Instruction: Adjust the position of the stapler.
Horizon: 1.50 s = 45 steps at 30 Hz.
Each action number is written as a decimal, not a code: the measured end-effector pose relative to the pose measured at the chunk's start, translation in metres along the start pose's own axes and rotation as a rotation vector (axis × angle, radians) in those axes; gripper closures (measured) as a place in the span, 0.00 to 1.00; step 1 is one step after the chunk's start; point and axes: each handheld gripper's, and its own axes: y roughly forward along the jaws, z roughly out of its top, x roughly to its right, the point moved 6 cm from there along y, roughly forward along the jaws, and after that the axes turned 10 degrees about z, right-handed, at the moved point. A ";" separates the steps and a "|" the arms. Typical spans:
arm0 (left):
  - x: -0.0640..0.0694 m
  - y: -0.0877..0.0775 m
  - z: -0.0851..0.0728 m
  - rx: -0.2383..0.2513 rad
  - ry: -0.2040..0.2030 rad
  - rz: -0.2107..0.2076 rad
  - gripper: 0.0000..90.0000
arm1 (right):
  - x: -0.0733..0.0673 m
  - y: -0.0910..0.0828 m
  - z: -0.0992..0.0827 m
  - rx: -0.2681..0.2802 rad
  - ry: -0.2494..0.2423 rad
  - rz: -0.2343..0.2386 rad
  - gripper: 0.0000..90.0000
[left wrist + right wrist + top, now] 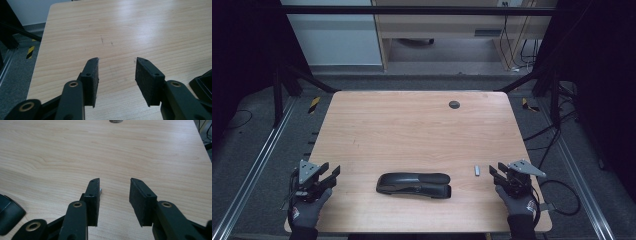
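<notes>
**Two hand-held grippers over a wooden worktop**

Left gripper (330, 174) near the front-left corner, jaws parted, nothing between the rough, foam-faced black pads (94, 80). Right gripper (495, 170) near the front-right corner, jaws likewise apart and empty, just beside a small silvery metal piece (477, 170). Between the two, close to the front edge, a long, glossy black stapler (414, 184) with rounded ends, lying flat. Worktop (412, 125) of pale, fine-grained wood with rounded corners; a dark round plug (454, 104) toward the far edge.

Black stapler (414, 184) on light woodgrain table (412, 125).
</notes>
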 end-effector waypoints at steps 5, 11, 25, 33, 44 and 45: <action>0.003 -0.001 0.000 -0.008 0.003 -0.016 0.54 | -0.001 0.001 -0.001 0.017 -0.019 0.004 0.68; 0.009 -0.007 0.005 0.009 0.029 -0.044 0.54 | -0.011 0.003 -0.001 -0.001 -0.025 0.057 0.78; 0.026 -0.013 0.007 0.017 0.071 -0.067 0.54 | -0.082 0.012 -0.004 -0.080 -0.052 0.303 1.00; 0.027 -0.012 0.004 0.005 0.066 -0.066 0.53 | -0.117 0.021 -0.018 -0.130 -0.083 0.376 1.00; 0.029 -0.008 0.000 -0.024 0.077 -0.060 0.49 | -0.133 0.037 -0.036 -0.226 -0.102 0.385 1.00; 0.029 -0.008 0.000 -0.024 0.077 -0.060 0.49 | -0.133 0.037 -0.036 -0.226 -0.102 0.385 1.00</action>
